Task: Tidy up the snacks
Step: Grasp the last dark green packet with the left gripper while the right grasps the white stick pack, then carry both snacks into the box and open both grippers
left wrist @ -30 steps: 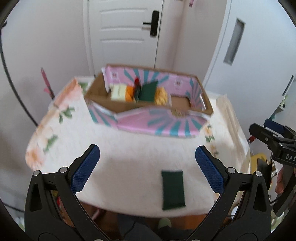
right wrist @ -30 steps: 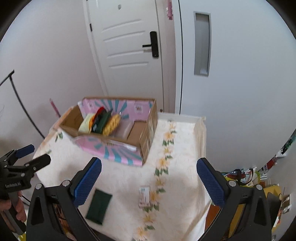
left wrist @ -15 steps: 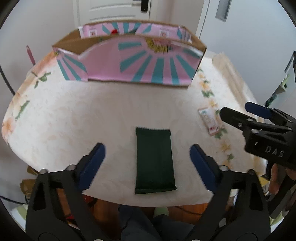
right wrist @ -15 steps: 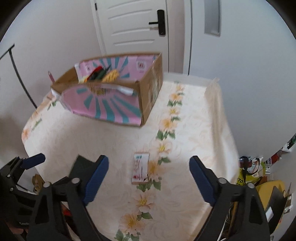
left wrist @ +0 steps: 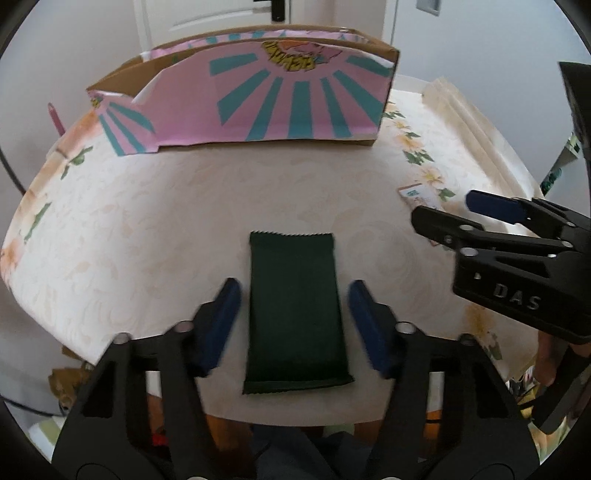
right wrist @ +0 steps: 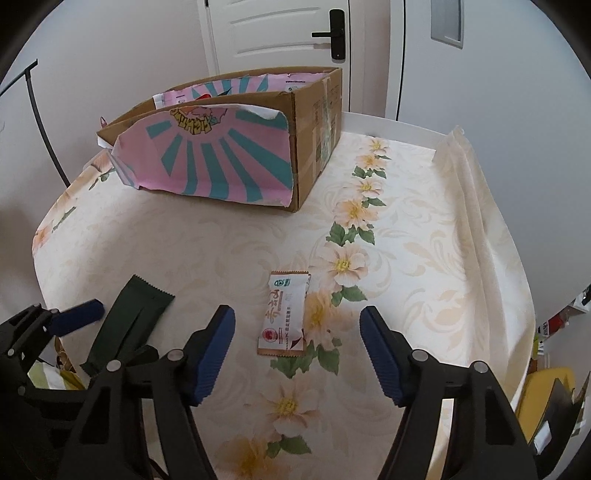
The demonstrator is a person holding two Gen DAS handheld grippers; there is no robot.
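A dark green snack packet (left wrist: pixel 295 314) lies flat near the table's front edge. My left gripper (left wrist: pixel 294 286) straddles it. Its jaws are closing, with a thin gap still showing on each side of the packet. A white snack packet (right wrist: pixel 284 314) with red print lies on the flowered cloth between the blue pads of my right gripper (right wrist: pixel 297 313). These jaws are closing too, and the pads stand clear of the wrapper. At the back stands a cardboard box (right wrist: pixel 229 162) wrapped in pink and teal paper. Its contents are mostly hidden.
The flowered tablecloth (right wrist: pixel 406 240) bunches into folds along the right edge (right wrist: pixel 465 184). The table's front edge runs just under both grippers. A white door (right wrist: pixel 280 33) stands behind the box, and a black rod (right wrist: pixel 40 110) rises at the left.
Both grippers have come down toward the table and their jaws have narrowed. The green packet now sits between the left pads, the white packet between the right ones.
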